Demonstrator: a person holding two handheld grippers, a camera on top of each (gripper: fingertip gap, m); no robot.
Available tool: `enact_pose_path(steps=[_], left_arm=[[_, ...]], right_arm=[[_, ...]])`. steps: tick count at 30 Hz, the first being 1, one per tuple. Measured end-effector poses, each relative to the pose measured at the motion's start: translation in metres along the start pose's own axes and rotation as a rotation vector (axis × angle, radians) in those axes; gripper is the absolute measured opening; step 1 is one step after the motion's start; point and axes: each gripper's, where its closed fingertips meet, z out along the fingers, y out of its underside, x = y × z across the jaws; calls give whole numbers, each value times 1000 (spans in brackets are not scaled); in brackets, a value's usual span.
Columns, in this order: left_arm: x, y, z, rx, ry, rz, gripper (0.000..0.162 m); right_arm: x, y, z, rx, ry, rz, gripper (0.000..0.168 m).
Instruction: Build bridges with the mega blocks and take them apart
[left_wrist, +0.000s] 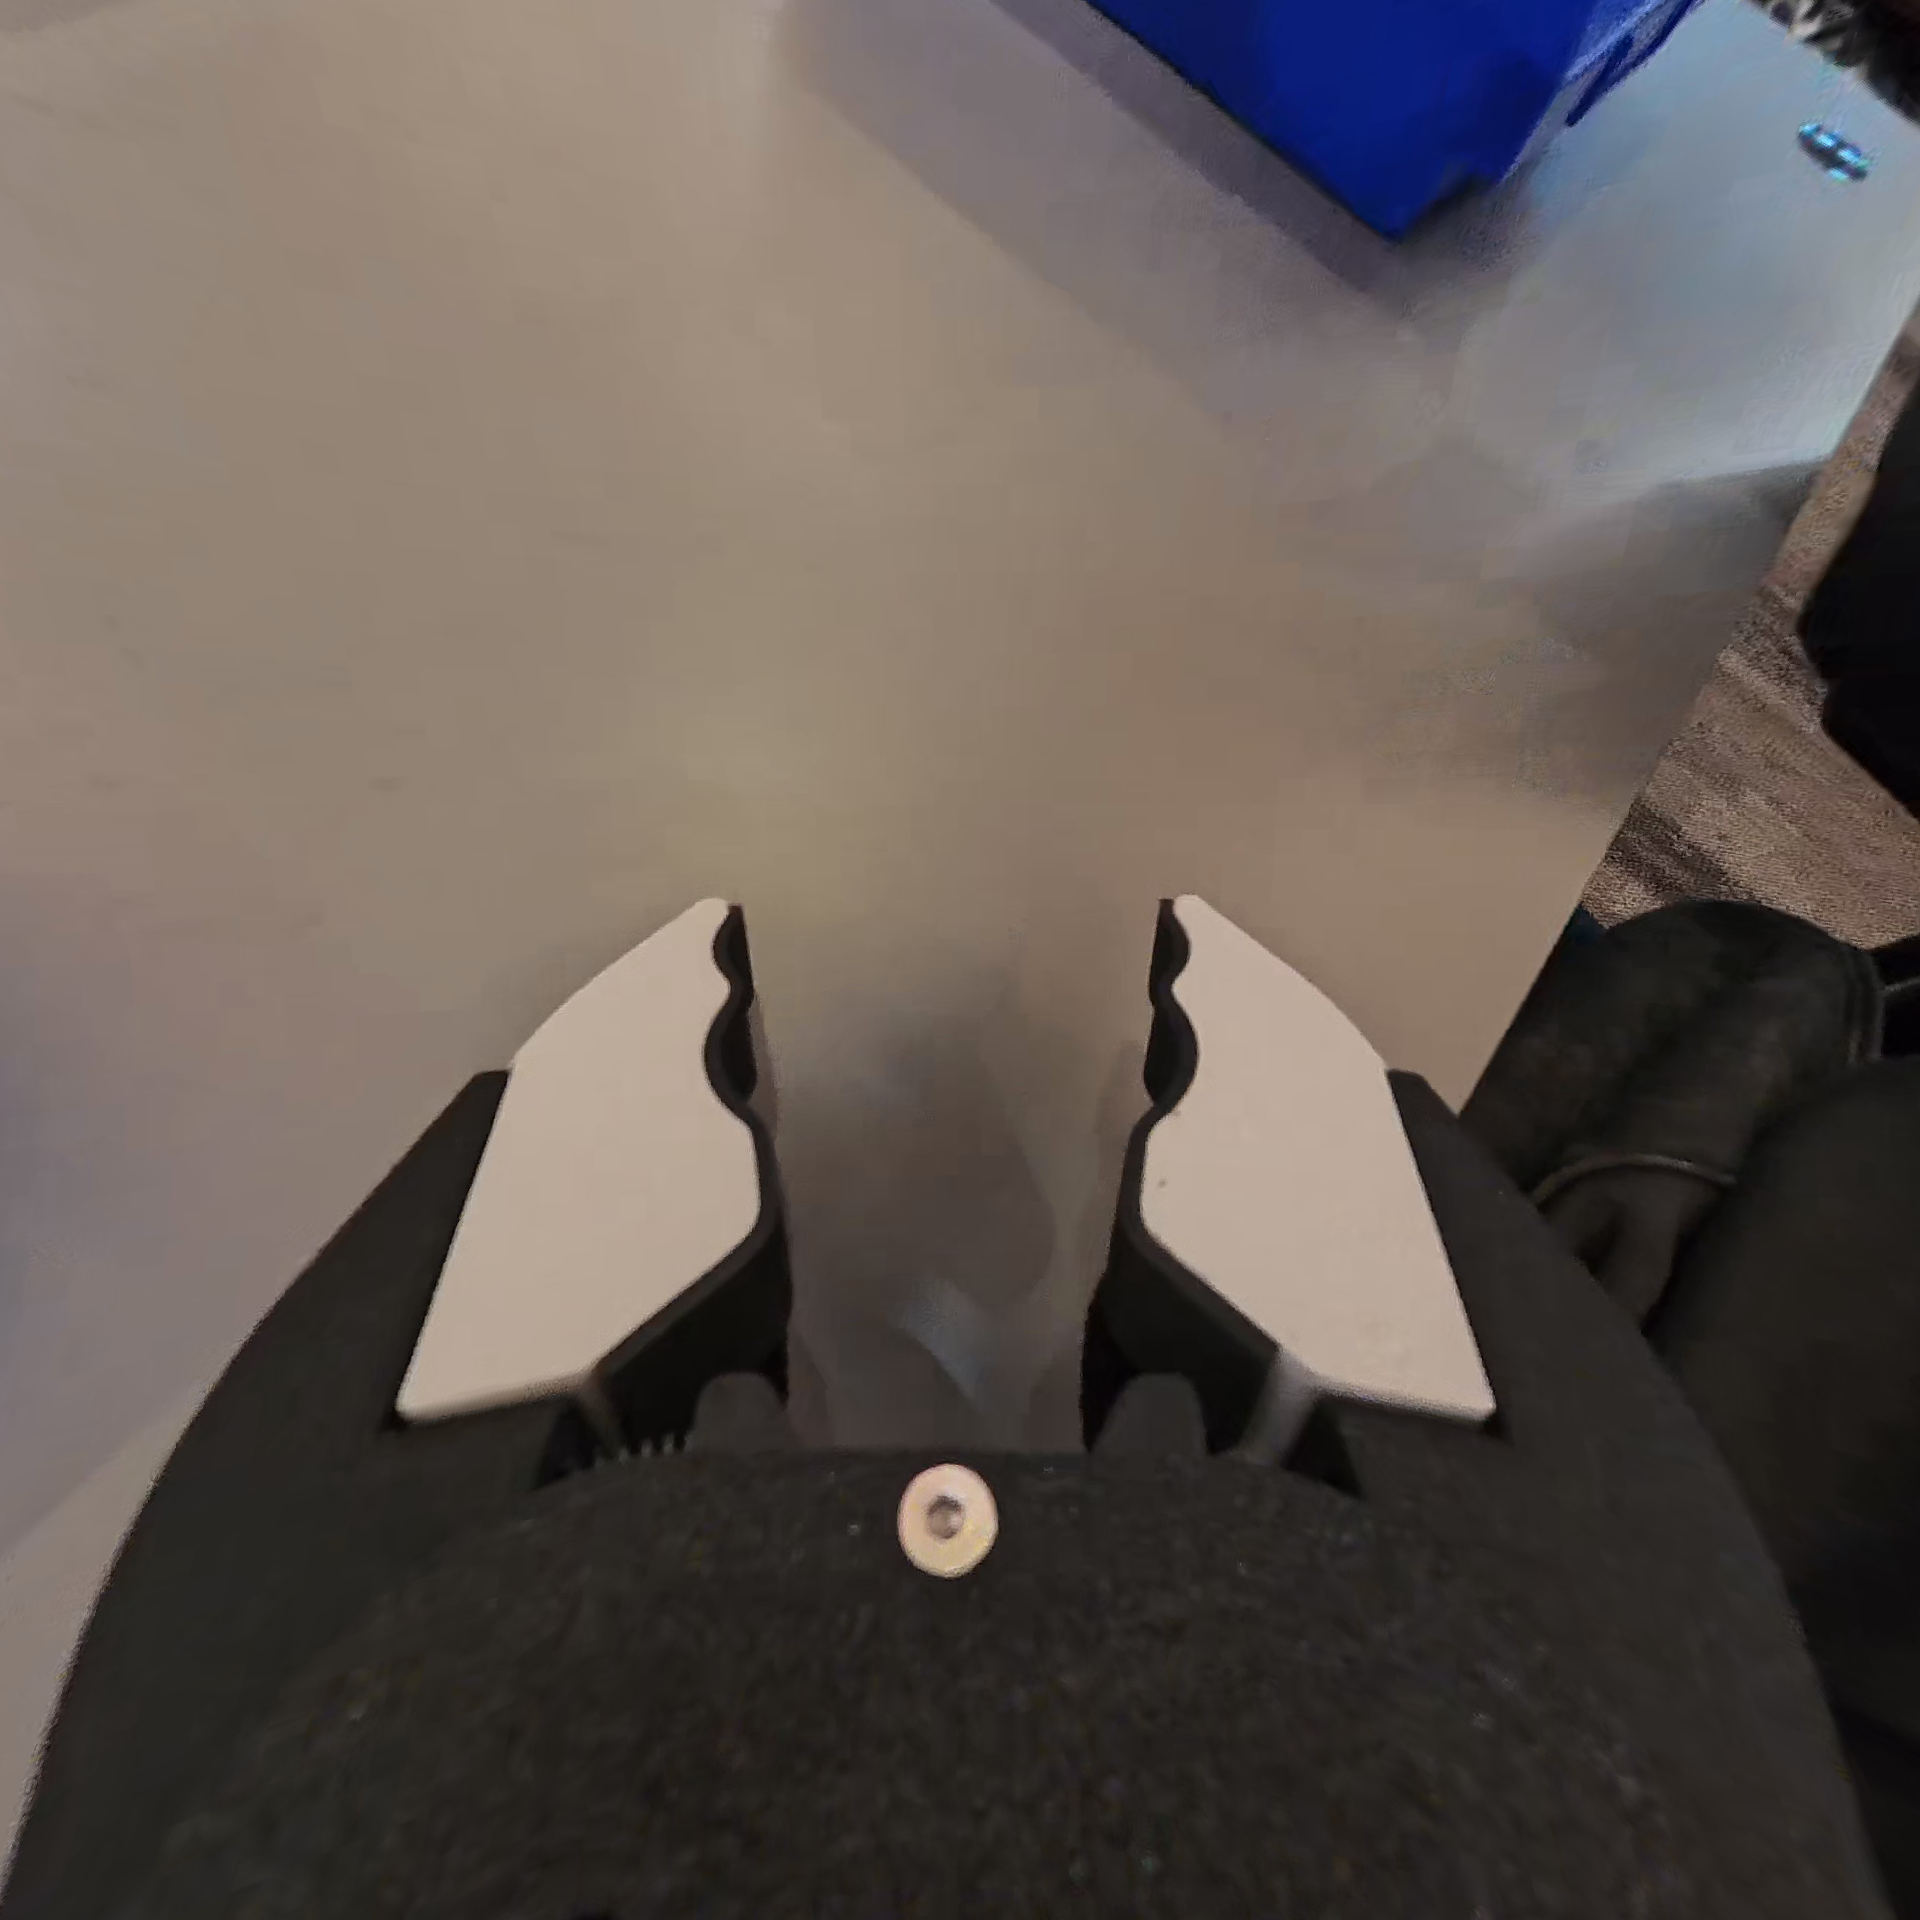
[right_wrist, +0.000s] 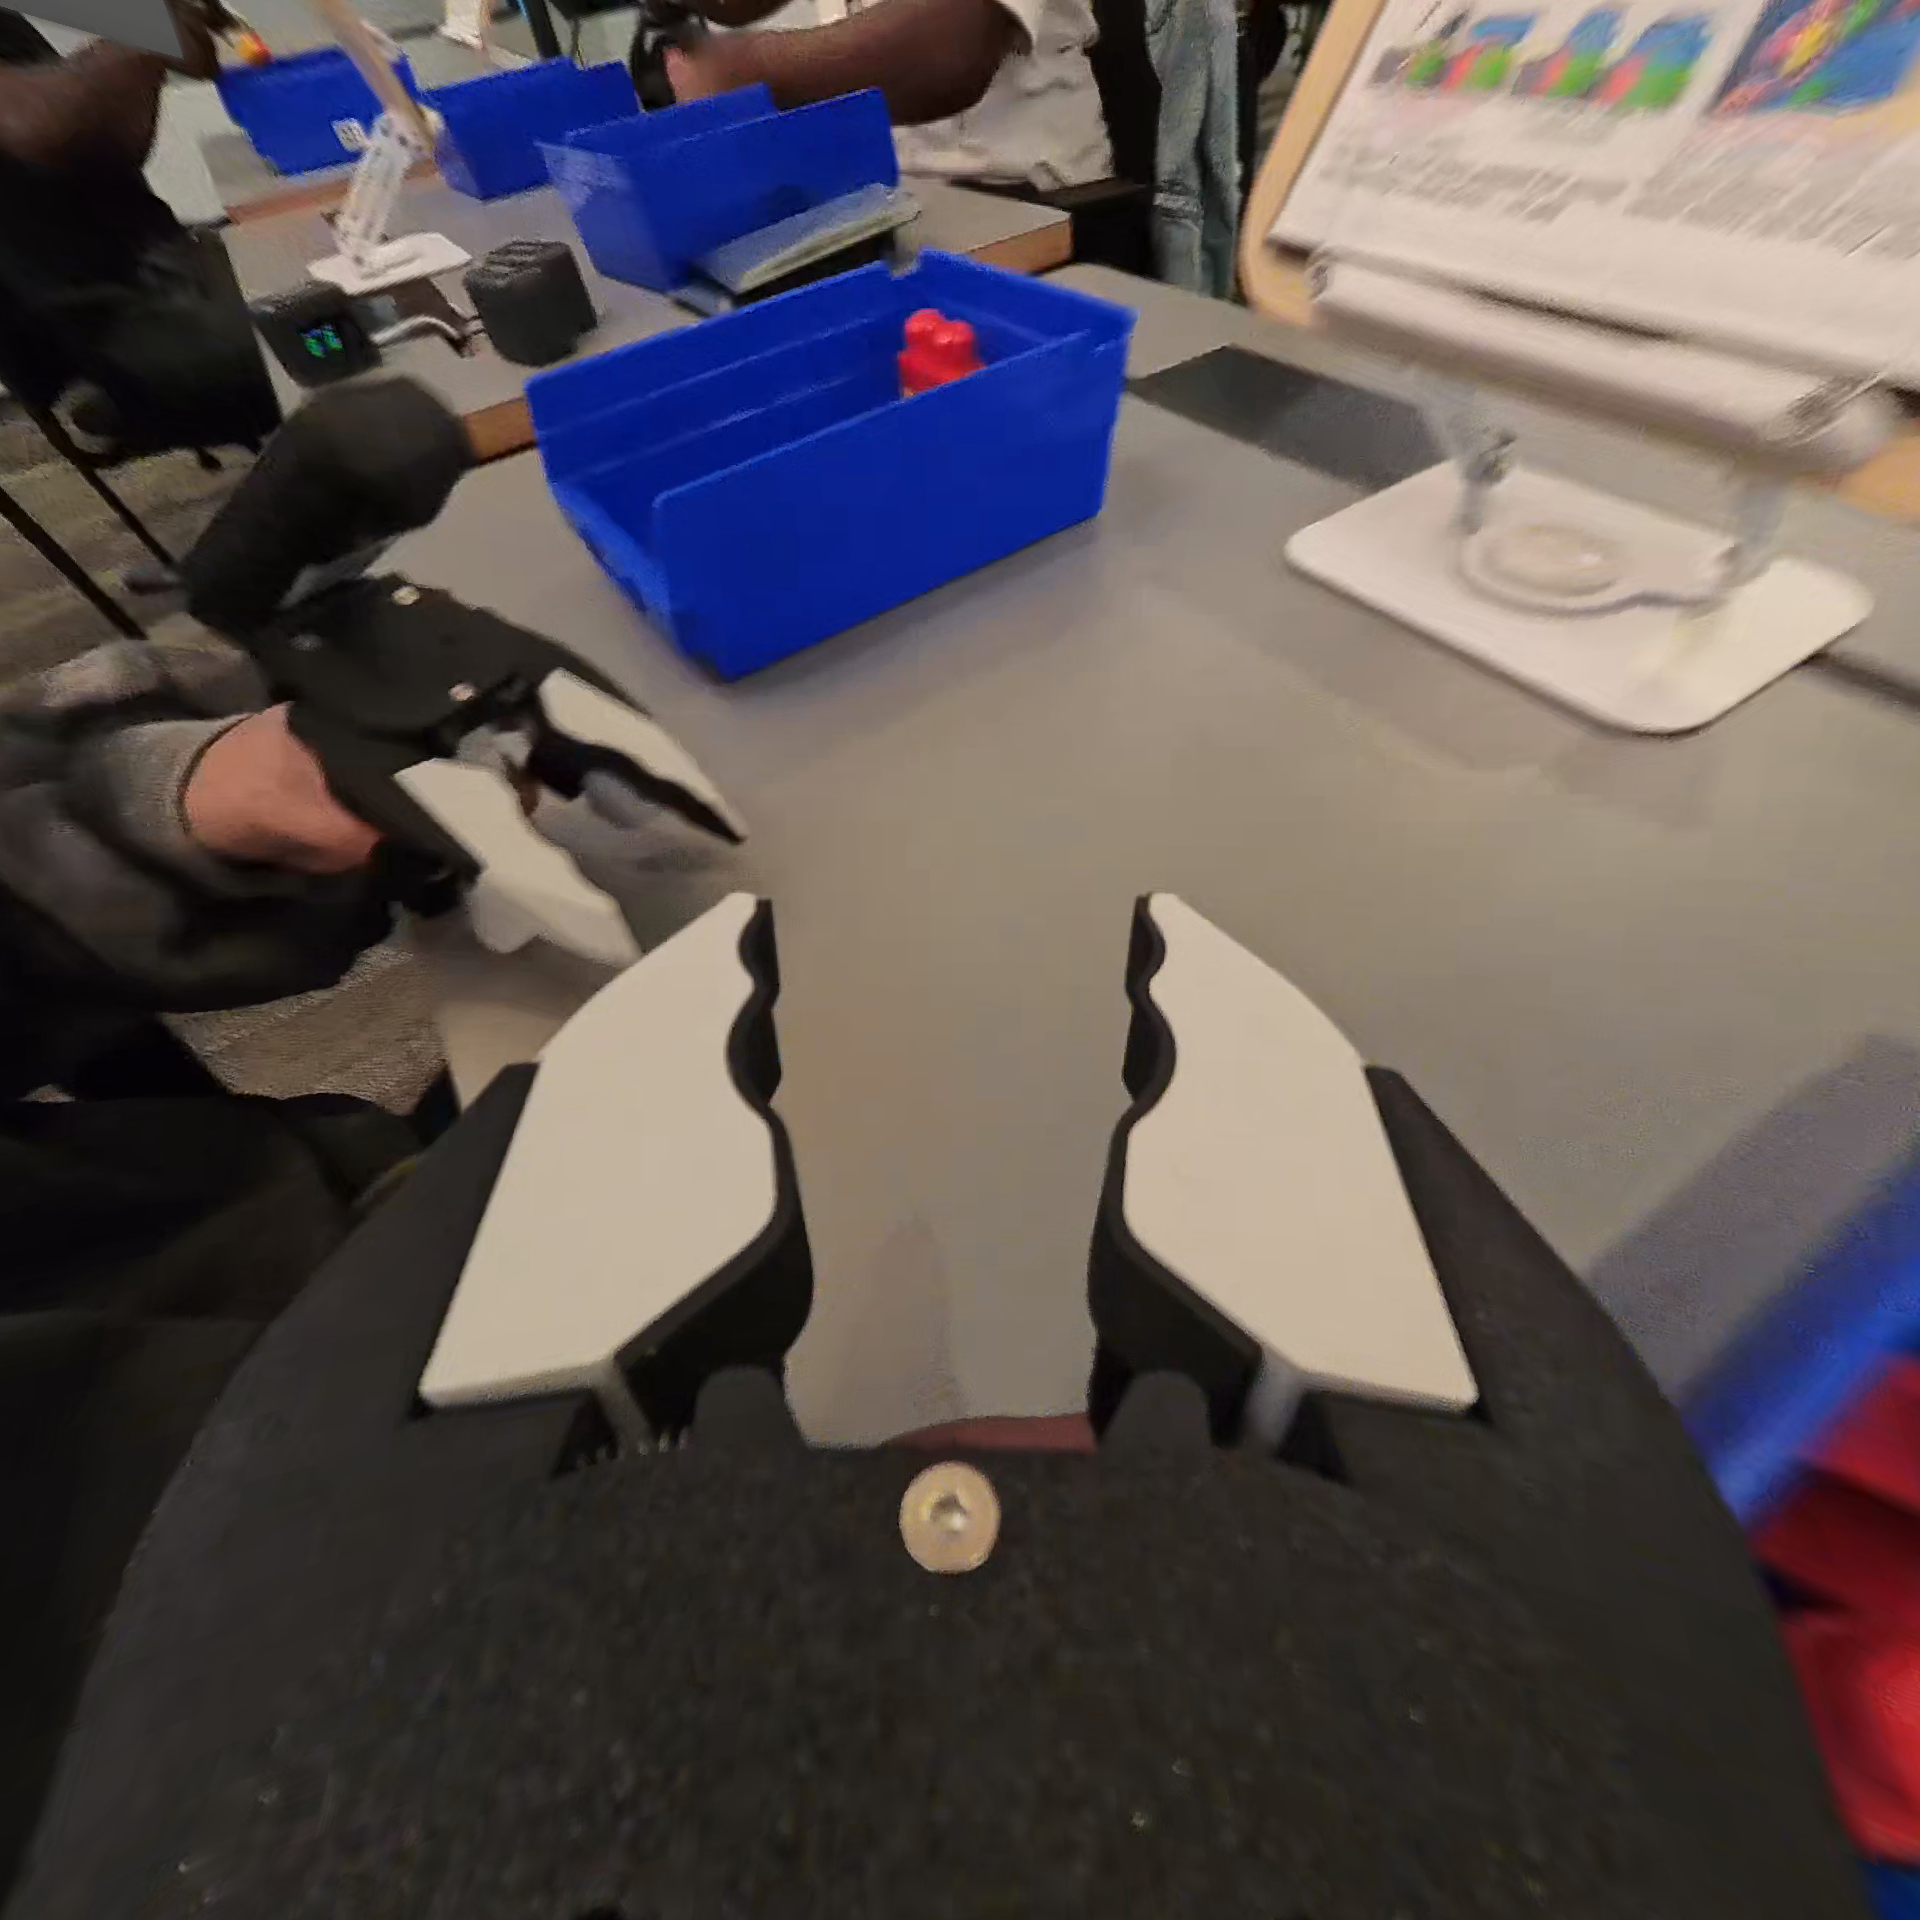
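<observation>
Left tongs (left_wrist: 951, 914) spread apart and empty above grey table (left_wrist: 520, 520), right tongs (right_wrist: 951, 909) likewise apart, gripping nothing

Soft indoor light, wide-angle bending and motion blur in both views.

The grey table (left_wrist: 623, 520) is lit evenly and rather dimly, with a warm cast toward the left of the left wrist view; only faint, diffuse shadows are cast beneath the left gripper (left_wrist: 951, 914). No hard glare is seen. In the right wrist view the printed sheet on its stand (right_wrist: 1621, 156) is smeared, as are the blue bin (right_wrist: 831, 520) and the red and blue shapes at the lower right edge (right_wrist: 1829, 1455). Straight lines are curved near the frame borders, and the background is rendered soft.
</observation>
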Motion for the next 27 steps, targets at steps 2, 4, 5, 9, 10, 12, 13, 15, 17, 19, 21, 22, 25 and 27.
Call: enact_pose_path(steps=[2,4,5,9,10,12,13,15,17,19,21,22,25,27], left_arm=[[-1,2,1,-12,0,-6,73],[-2,3,2,-19,-7,0,73],[-1,2,2,-23,-5,6,73],[-1,3,7,-43,-25,21,72],[-2,3,7,-45,-32,23,73],[-2,3,8,-47,-37,24,73],[-3,3,8,-49,-40,21,73],[-4,2,7,-46,-47,16,73],[-5,-5,0,-32,-60,19,73],[-16,-25,-20,14,-101,31,73],[-51,-56,-53,84,-224,41,72],[-76,-70,-72,105,-298,35,72],[-161,-98,-117,92,-502,-17,78],[-225,-104,-132,76,-624,-99,80]], right_arm=[[-29,29,13,22,-12,34,64],[-53,53,22,8,-49,46,64],[-57,60,23,13,-30,53,62],[-74,65,23,39,-92,123,60],[-72,67,23,32,-79,116,60],[-69,70,23,20,-72,116,60],[-69,72,24,18,-78,123,59],[-67,76,25,6,-79,125,58],[-64,79,27,-7,-59,109,59],[-63,80,29,-17,-56,98,58],[-63,81,30,-24,-58,97,58],[-63,82,31,-27,-60,96,58],[-63,82,32,-30,-71,93,57],[-63,82,32,-32,-77,87,57]])
